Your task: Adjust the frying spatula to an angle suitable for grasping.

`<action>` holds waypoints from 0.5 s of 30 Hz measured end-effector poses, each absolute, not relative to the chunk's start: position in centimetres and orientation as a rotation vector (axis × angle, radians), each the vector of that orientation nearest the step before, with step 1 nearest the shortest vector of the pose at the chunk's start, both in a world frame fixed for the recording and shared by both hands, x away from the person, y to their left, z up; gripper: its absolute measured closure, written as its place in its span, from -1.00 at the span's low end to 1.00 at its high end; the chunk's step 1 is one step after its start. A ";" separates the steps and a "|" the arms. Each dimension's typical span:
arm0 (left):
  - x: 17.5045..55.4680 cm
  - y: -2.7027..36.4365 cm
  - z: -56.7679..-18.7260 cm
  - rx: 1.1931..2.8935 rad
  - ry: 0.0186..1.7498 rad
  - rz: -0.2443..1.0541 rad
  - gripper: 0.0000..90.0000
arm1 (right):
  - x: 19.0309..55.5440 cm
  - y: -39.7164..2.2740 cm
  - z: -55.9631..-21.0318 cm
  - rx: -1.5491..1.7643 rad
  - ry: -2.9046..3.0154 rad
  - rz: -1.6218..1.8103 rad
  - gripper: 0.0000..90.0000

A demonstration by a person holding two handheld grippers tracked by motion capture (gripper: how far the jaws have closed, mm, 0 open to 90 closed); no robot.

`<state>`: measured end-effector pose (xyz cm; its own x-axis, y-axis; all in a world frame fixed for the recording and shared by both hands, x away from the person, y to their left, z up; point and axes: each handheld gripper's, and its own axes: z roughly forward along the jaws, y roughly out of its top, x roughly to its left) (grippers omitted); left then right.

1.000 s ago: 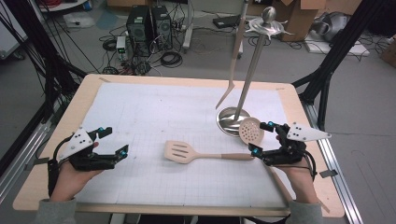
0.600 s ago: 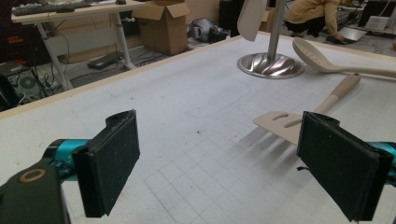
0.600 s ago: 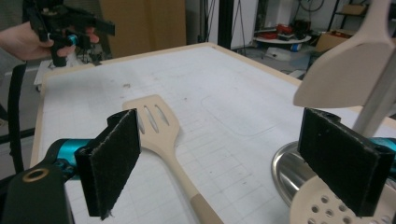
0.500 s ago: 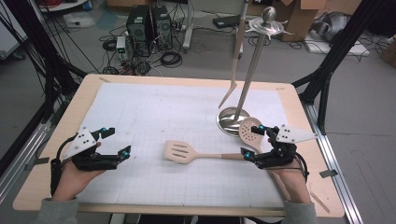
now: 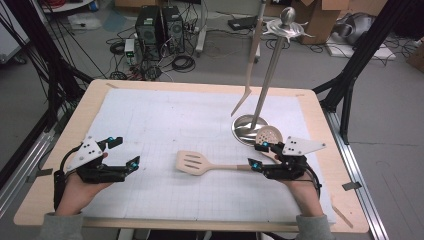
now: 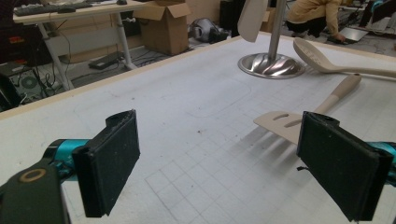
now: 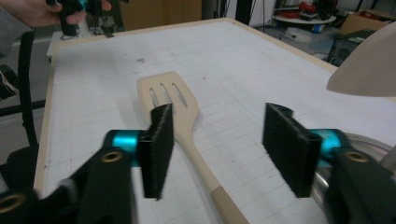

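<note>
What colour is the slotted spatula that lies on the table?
Pale beige; the slotted spatula shows best in the right gripper view.

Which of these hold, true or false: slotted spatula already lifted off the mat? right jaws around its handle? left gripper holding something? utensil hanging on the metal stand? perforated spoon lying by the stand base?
1. The beige slotted spatula is lifted off the white gridded mat. False: it lies flat on it.
2. The right gripper has its jaws on either side of the spatula handle. True; they have just been closing, pads not yet pressing.
3. The left gripper holds something. False: its jaws stand open and empty.
4. A beige utensil hangs on the silver metal stand. True.
5. A beige perforated spoon lies by the stand base. True.
</note>
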<state>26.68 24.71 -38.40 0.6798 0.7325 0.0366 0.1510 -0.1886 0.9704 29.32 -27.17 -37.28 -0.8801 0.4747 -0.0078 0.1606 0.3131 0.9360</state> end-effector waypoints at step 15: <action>26.5 25.2 -38.3 1.704 0.723 0.619 -0.70 | 30.7 -23.9 -39.4 0.598 2.401 1.558 0.88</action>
